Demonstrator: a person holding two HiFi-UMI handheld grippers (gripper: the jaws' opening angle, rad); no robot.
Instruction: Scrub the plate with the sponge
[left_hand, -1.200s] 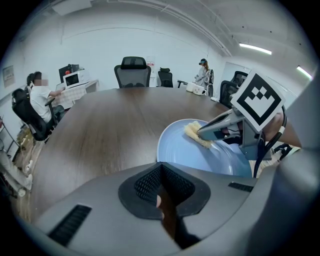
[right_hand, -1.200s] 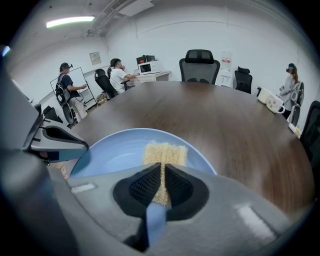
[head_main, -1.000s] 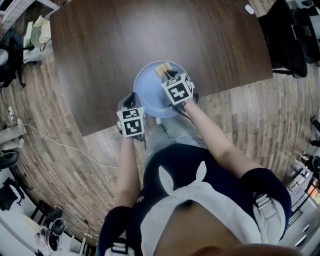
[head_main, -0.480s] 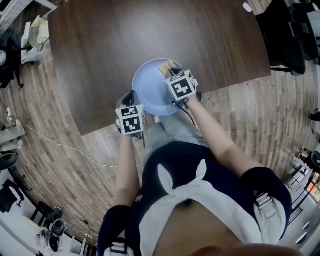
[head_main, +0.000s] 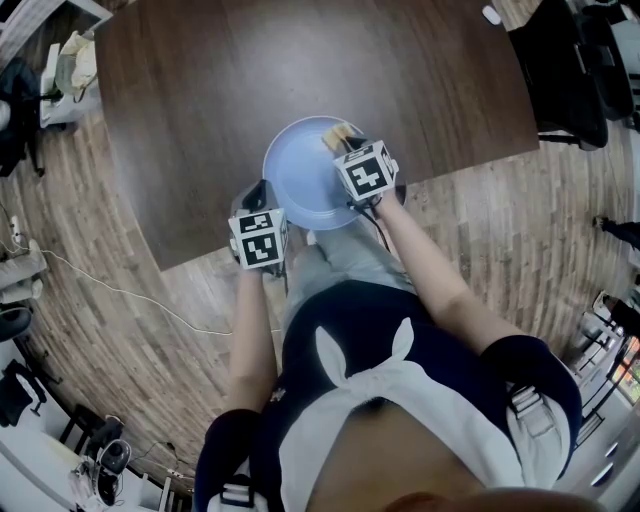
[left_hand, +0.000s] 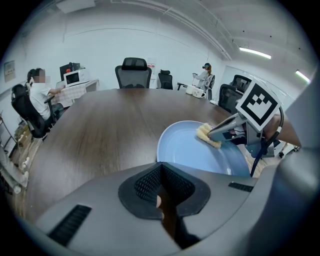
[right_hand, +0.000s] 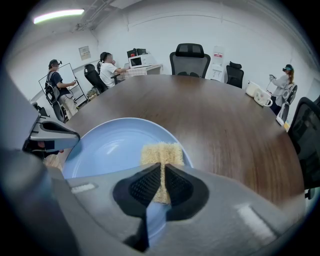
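Sponge (right_hand: 160, 152) seemingly farther along plate (right_hand: 107, 145) rim

I count one blue plate (head_main: 295, 180), one yellow sponge (right_hand: 161, 152) and one dark wooden table (head_main: 250, 90). There are two hand-held grippers: the left hand-held gripper (left_hand: 160, 192) and the right hand-held gripper (right_hand: 162, 177). Around the room I count three people: one seated person (right_hand: 107, 66) and two standing, one standing person at the left (right_hand: 54, 82) and one at the right (right_hand: 285, 82). I can make out at least four black office chairs (right_hand: 190, 56).
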